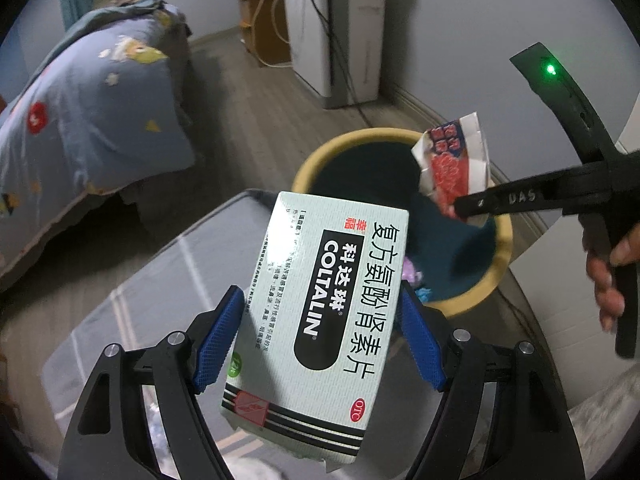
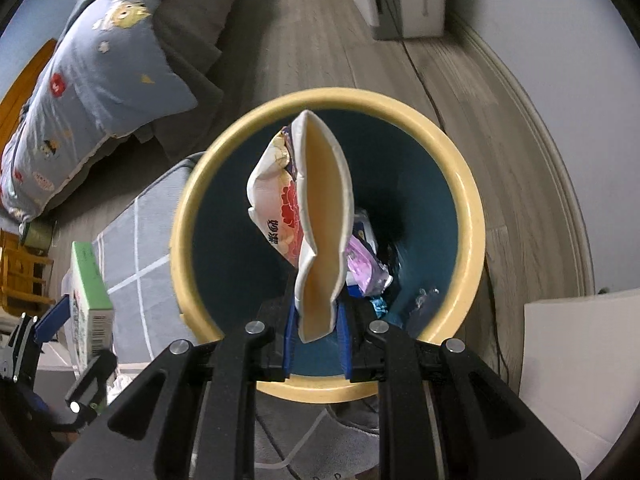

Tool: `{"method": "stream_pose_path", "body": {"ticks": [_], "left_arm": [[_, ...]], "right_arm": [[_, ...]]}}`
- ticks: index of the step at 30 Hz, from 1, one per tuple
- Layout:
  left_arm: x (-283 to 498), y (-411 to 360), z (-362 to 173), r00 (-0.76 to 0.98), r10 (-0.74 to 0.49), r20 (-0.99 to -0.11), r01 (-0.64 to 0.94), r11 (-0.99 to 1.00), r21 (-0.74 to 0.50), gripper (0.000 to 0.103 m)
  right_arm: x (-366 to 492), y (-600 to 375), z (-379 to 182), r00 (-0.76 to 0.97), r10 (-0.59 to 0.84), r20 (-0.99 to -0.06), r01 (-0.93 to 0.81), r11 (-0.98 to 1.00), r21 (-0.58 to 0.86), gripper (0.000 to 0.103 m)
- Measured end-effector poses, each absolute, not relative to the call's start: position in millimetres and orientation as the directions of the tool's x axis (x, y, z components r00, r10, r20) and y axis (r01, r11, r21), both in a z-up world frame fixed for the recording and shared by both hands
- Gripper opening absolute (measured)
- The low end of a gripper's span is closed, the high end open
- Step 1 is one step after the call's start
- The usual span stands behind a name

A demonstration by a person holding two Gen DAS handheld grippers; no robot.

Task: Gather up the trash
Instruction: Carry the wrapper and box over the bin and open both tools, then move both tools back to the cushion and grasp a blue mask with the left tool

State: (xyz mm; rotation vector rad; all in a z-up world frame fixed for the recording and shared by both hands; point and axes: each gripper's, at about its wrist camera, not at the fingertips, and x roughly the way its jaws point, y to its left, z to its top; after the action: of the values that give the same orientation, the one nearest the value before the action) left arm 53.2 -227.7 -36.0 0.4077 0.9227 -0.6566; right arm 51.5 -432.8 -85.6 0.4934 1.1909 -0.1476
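The round bin with a yellow rim and dark blue inside (image 2: 472, 216) stands on the wooden floor. The right gripper (image 2: 316, 344) squeezes a crushed white carton with red flowers (image 2: 320, 216) right above the bin's mouth. The left gripper (image 1: 320, 340) holds a pale green medicine box with black letters (image 1: 320, 300) between its blue pads, just beside the bin's rim. Some wrappers (image 2: 366, 270) lie at the bottom of the bin.
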Motion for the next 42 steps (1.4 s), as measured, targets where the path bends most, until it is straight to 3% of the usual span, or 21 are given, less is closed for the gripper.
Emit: {"method": "stream_pose_path", "body": {"ticks": [14, 17, 19, 23, 27, 29, 31, 33, 42], "left_arm": [[83.1, -290.6, -50.2, 0.436, -0.364, -0.823, 0.687, 0.726, 0.043, 0.078], [84.1, -289.9, -47.7, 0.441, -0.380, -0.813, 0.685, 0.728, 0.033, 0.079], [87.9, -286.9, -46.9, 0.450, -0.379, -0.809, 0.680, 0.732, 0.035, 0.083], [91.4, -277.9, -47.1, 0.453, -0.375, -0.809, 0.662, 0.749, 0.024, 0.084], [91.4, -263.3, -46.1, 0.463, -0.376, -0.803, 0.640, 0.768, 0.010, 0.092], [91.5, -253.9, -44.2, 0.475, -0.375, -0.796, 0.625, 0.781, 0.005, 0.094], [91.4, -243.9, -43.0, 0.488, -0.362, -0.794, 0.603, 0.798, 0.006, 0.097], [91.1, -232.6, -42.7, 0.496, -0.347, -0.796, 0.582, 0.813, 0.008, 0.097], [83.3, -166.7, -26.9, 0.553, -0.275, -0.786, 0.515, 0.855, 0.063, 0.097]], "right_arm": [[51.5, -453.5, -101.8, 0.358, 0.149, -0.922, 0.432, 0.849, 0.305, 0.018], [53.4, -453.2, -101.5, 0.357, 0.136, -0.924, 0.424, 0.858, 0.291, 0.022], [52.8, -454.3, -101.6, 0.359, 0.130, -0.924, 0.429, 0.857, 0.287, 0.032], [51.6, -454.9, -101.1, 0.362, 0.124, -0.924, 0.435, 0.854, 0.285, 0.033], [50.9, -454.5, -97.8, 0.370, 0.105, -0.923, 0.442, 0.854, 0.274, 0.059], [50.4, -455.3, -95.1, 0.376, 0.094, -0.922, 0.447, 0.853, 0.269, 0.066], [50.0, -455.2, -92.4, 0.381, 0.085, -0.921, 0.451, 0.853, 0.265, 0.086], [49.6, -454.0, -87.7, 0.392, 0.072, -0.917, 0.454, 0.852, 0.261, 0.097], [59.8, -423.2, -65.9, 0.421, 0.076, -0.904, 0.388, 0.886, 0.255, 0.097]]}}
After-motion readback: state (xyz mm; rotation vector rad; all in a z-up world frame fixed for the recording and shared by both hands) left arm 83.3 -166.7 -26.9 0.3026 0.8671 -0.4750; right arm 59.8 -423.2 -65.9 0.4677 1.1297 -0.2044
